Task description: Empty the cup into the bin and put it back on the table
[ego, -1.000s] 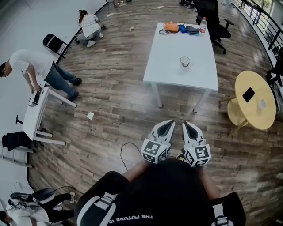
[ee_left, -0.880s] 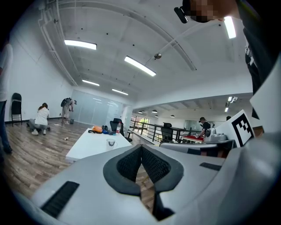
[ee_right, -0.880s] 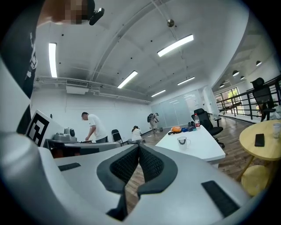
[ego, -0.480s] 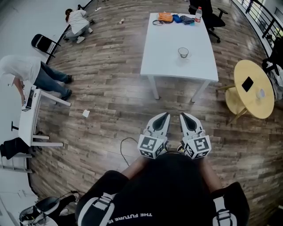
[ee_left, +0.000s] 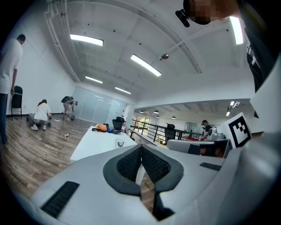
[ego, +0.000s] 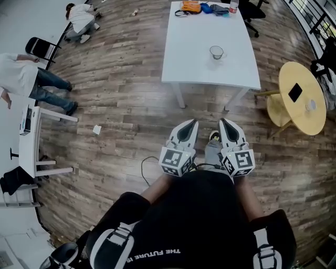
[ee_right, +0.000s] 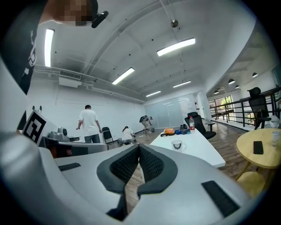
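A clear cup (ego: 216, 52) stands near the middle of the white table (ego: 189, 63), some way ahead of me across the wooden floor. It also shows as a small clear cup (ee_left: 120, 143) in the left gripper view and as a cup (ee_right: 177, 145) on the table in the right gripper view. My left gripper (ego: 192, 124) and right gripper (ego: 223, 123) are held side by side in front of my body, both shut and empty, pointing toward the table. No bin is in view.
A round yellow table (ego: 302, 97) with a phone stands to the right. A bottle (ego: 233, 5), an orange bag (ego: 191, 7) and other items lie at the white table's far end. A black office chair (ego: 254, 16), people at left (ego: 23, 79), a small white desk (ego: 29, 142).
I have walked closer to the white table; it and the cup sit higher and larger in the head view. Both grippers stayed shut and side by side.
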Action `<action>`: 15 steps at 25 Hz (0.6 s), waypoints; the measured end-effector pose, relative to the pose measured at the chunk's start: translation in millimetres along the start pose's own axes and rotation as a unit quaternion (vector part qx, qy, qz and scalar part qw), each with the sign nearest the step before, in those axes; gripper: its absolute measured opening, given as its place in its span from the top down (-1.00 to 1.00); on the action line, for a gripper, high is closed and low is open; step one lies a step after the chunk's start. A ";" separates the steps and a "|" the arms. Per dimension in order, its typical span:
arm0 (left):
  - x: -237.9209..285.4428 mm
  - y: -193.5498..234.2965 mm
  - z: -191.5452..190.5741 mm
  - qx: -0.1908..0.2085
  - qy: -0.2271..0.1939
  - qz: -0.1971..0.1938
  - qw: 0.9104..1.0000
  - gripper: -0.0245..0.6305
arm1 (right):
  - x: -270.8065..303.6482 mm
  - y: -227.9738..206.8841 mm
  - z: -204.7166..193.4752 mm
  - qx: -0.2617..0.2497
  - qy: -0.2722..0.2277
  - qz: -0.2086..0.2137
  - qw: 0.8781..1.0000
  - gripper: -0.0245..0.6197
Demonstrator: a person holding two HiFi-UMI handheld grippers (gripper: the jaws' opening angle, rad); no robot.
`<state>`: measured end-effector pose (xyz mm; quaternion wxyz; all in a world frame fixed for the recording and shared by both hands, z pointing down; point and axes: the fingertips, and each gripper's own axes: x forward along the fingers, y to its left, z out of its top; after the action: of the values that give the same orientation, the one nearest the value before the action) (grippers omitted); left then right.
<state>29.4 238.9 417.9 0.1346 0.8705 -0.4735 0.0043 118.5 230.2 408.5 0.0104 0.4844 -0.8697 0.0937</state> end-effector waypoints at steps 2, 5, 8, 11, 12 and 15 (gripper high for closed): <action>20.8 6.3 -1.8 0.001 0.004 -0.001 1.000 0.86 | 14.8 -20.2 -0.7 0.000 0.000 -0.004 1.000 0.88; 61.2 22.7 -1.7 0.002 0.014 0.000 1.000 0.86 | 47.1 -52.7 0.1 -0.002 0.002 -0.007 1.000 0.88; 114.3 40.6 2.4 0.001 0.023 -0.001 1.000 0.86 | 85.5 -95.2 2.0 -0.003 0.009 -0.010 1.000 0.88; 174.8 56.2 9.0 0.010 0.031 -0.002 0.999 0.86 | 123.7 -143.2 3.8 0.006 0.018 -0.013 1.000 0.88; 195.3 60.1 12.0 0.014 0.033 -0.001 0.999 0.86 | 135.5 -159.3 4.9 0.007 0.022 -0.011 1.000 0.88; 254.9 74.5 24.5 0.022 0.037 0.002 0.999 0.86 | 172.7 -203.9 10.3 -0.002 0.029 -0.001 1.000 0.88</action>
<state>105.5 -15.2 445.8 0.1329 0.8716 -0.4695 0.0471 199.8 -21.4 448.4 0.0362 0.4826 -0.8686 0.1061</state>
